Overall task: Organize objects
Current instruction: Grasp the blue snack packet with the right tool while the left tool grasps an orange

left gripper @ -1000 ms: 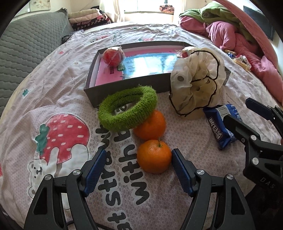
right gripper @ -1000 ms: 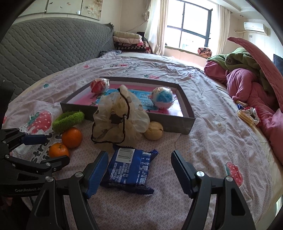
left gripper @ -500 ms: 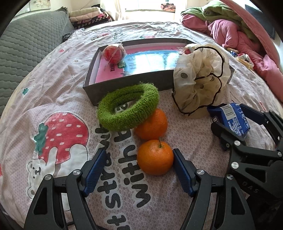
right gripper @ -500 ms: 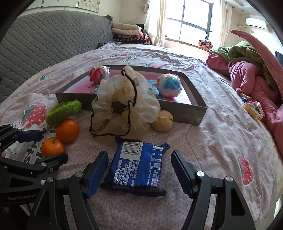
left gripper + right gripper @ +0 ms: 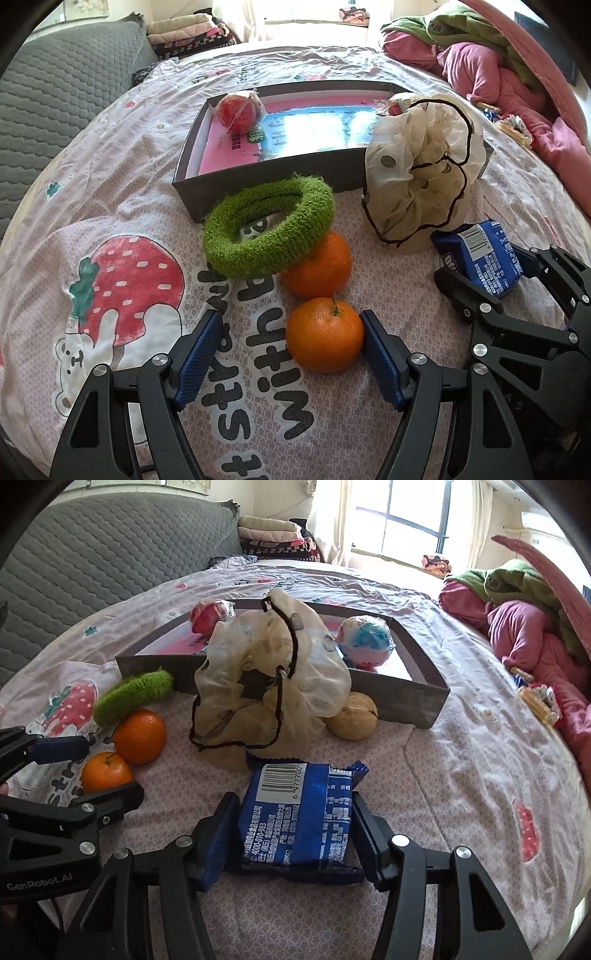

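The cream bag (image 5: 271, 679) hides part of the grey box (image 5: 413, 698). Only the right view shows the blue ball (image 5: 365, 642) inside it and the pale round fruit (image 5: 352, 716) at the bag's 4 o'clock. The right gripper (image 5: 293, 838) tilts down at the bed (image 5: 480, 775); its jaws have just been closing and now touch both sides of the blue snack pack (image 5: 299, 812). The left gripper (image 5: 288, 358) has wide jaws around the near orange (image 5: 325, 334), one pad touching it.

The bed (image 5: 110, 155) bears a grey box (image 5: 266, 179), two oranges (image 5: 325, 334) and a blue packet (image 5: 295, 812).
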`<state>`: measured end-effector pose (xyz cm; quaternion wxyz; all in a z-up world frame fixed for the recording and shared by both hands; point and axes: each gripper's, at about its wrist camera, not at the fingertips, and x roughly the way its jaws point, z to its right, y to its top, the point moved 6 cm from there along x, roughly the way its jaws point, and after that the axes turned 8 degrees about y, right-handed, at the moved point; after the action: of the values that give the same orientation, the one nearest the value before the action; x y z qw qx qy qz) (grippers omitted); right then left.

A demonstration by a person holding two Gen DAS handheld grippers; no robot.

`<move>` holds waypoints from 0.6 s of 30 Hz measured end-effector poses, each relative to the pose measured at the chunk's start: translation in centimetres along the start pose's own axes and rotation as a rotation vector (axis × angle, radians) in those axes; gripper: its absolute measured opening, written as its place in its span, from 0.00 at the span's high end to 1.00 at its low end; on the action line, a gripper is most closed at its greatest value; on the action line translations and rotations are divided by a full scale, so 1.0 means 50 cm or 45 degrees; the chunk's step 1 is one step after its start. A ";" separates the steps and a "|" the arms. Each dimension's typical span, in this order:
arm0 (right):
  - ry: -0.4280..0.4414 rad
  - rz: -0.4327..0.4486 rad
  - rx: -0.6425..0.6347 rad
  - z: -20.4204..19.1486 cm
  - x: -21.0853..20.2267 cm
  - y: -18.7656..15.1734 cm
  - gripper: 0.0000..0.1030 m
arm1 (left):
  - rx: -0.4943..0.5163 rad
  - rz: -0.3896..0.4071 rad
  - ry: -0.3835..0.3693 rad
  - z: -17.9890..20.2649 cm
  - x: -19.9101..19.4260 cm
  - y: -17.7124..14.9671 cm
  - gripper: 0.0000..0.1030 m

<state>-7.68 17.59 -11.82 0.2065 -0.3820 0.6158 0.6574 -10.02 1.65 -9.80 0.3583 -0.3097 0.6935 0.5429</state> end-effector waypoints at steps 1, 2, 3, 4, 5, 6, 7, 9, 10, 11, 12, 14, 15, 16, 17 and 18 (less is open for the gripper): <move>0.011 0.000 0.012 0.002 0.000 -0.001 0.45 | 0.000 -0.001 -0.001 0.000 0.001 0.000 0.26; 0.022 0.001 0.020 0.004 -0.001 -0.001 0.45 | 0.001 -0.001 -0.001 0.001 0.002 0.001 0.26; 0.027 0.001 0.024 0.004 -0.001 -0.001 0.46 | 0.001 -0.001 -0.001 0.001 0.004 0.001 0.26; 0.036 0.002 0.029 0.005 -0.003 -0.001 0.47 | -0.002 -0.003 -0.002 0.001 0.004 0.001 0.26; 0.043 0.004 0.034 0.006 -0.004 -0.001 0.48 | -0.007 -0.003 -0.006 0.001 0.004 0.001 0.26; 0.048 0.005 0.037 0.007 -0.004 -0.001 0.48 | -0.013 -0.003 -0.010 0.000 0.004 0.001 0.26; 0.055 0.007 0.041 0.009 -0.006 -0.001 0.49 | -0.018 -0.001 -0.014 0.000 0.004 0.001 0.26; 0.066 0.008 0.047 0.010 -0.007 -0.001 0.49 | -0.022 -0.005 -0.027 0.001 0.005 0.001 0.26; 0.072 0.008 0.049 0.010 -0.008 -0.001 0.49 | -0.019 -0.006 -0.028 0.002 0.005 0.000 0.29; 0.076 0.009 0.049 0.010 -0.009 -0.001 0.49 | -0.014 -0.008 -0.032 0.004 0.005 0.000 0.31; 0.082 0.009 0.047 0.010 -0.010 -0.001 0.49 | -0.011 -0.008 -0.040 0.006 0.004 0.000 0.35; 0.091 0.009 0.051 0.012 -0.011 -0.001 0.49 | 0.000 -0.005 -0.052 0.011 0.000 -0.001 0.42; 0.097 0.010 0.056 0.012 -0.011 -0.001 0.49 | 0.005 -0.004 -0.060 0.013 -0.002 -0.001 0.47; 0.104 0.011 0.061 0.012 -0.012 -0.002 0.49 | 0.012 -0.007 -0.072 0.017 -0.003 -0.002 0.52; 0.109 0.011 0.066 0.014 -0.013 -0.001 0.49 | 0.012 -0.007 -0.079 0.018 -0.005 -0.003 0.54; 0.114 0.013 0.072 0.015 -0.014 -0.002 0.49 | 0.012 -0.007 -0.089 0.019 -0.007 -0.003 0.59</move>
<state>-7.36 18.46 -11.39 0.1862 -0.4021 0.6448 0.6229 -9.52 2.56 -9.73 0.3852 -0.2910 0.6822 0.5492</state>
